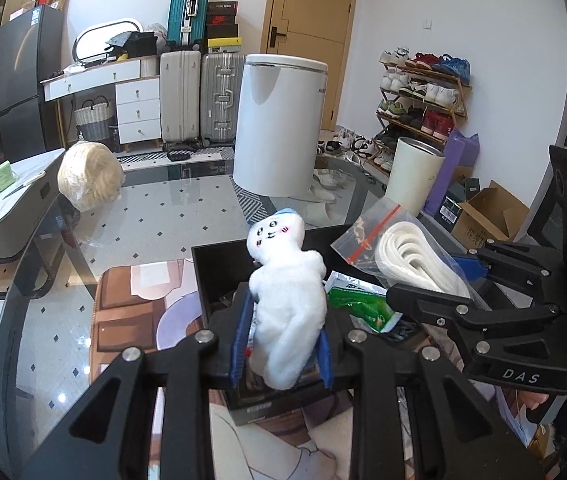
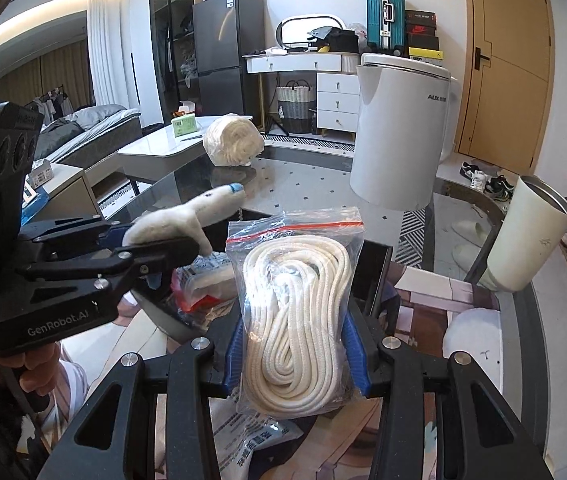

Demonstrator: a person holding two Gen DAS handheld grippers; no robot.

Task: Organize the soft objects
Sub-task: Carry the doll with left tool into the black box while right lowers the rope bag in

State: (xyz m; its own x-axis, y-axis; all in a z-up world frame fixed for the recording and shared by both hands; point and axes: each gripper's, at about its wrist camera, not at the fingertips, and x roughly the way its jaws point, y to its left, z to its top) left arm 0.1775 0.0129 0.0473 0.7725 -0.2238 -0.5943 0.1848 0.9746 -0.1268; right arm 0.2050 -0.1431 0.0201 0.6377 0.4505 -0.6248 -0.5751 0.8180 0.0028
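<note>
Left gripper (image 1: 281,344): jaws squeezed tight on a white plush toy (image 1: 287,292); its blue pads (image 1: 239,348) press the toy's lower body from both sides.
Plush toy: held upright above the black tray (image 1: 219,272), its face with pink cheeks and a blue cap at the top; from the right wrist view it lies stretched out sideways in the jaws.
Right gripper (image 2: 295,344): jaws part-way closed, clamped on a clear zip bag of white rope (image 2: 295,320); the blue pads (image 2: 353,344) press the bag's two sides.
Bag of rope: stands on end between the fingers, red zip strip at the top, the coil filling most of it; it hangs just beside the plush toy, over the tray's right part.
Black tray: sits on the glass table (image 1: 155,216) near its front edge; a green-and-white packet (image 1: 359,304) lies inside it.
Far side of table: a white lidded bin (image 1: 279,124) stands upright, a bundle of cream yarn (image 1: 89,176) near the far left edge, a cream tumbler (image 1: 413,176) by the right edge.
Person: a hand (image 2: 15,368) grips the left gripper's handle.
</note>
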